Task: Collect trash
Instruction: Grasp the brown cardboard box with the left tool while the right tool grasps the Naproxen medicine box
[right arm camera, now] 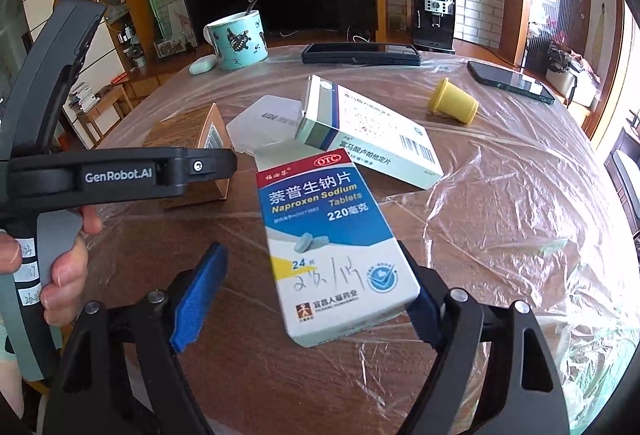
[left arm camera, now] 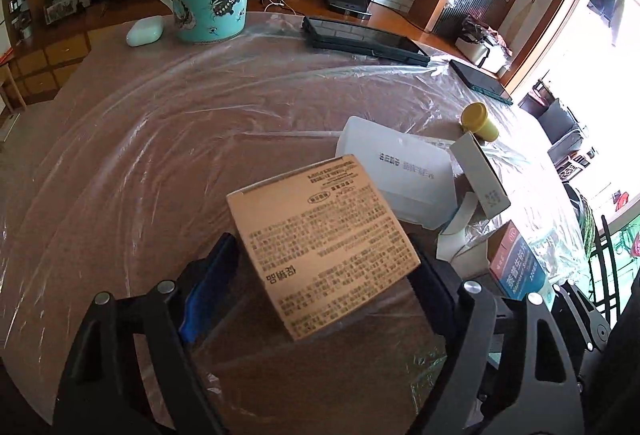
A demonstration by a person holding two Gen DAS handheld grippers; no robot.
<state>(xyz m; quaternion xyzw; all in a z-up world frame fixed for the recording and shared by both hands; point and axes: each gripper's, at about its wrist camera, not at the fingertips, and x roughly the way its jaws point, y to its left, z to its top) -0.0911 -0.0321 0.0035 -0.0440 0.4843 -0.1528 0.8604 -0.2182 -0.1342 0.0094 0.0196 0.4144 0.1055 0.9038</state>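
On the left, the left tool [left arm camera: 326, 267] has its pads around a brown box [left arm camera: 320, 243]. One pad touches a side, the other looks just apart, so I cannot tell if it grips. Next, a clear lid [left arm camera: 400, 171] and a white box [right arm camera: 372, 133] lie on the bench [left arm camera: 160, 139]. On the right, the right tool [right arm camera: 316, 295] sits wide around a blue pill box [right arm camera: 332, 235], ready to squeeze it. A mug [right arm camera: 239, 41] stands far back, out of the way.

the near left of the plastic-covered counter [left arm camera: 120, 163] lies open. to the right, a white tray [left arm camera: 400, 171], boxes and a yellow cup [left arm camera: 479, 121] crowd together. at the far edge stand a mug [left arm camera: 210, 1] and two phones.
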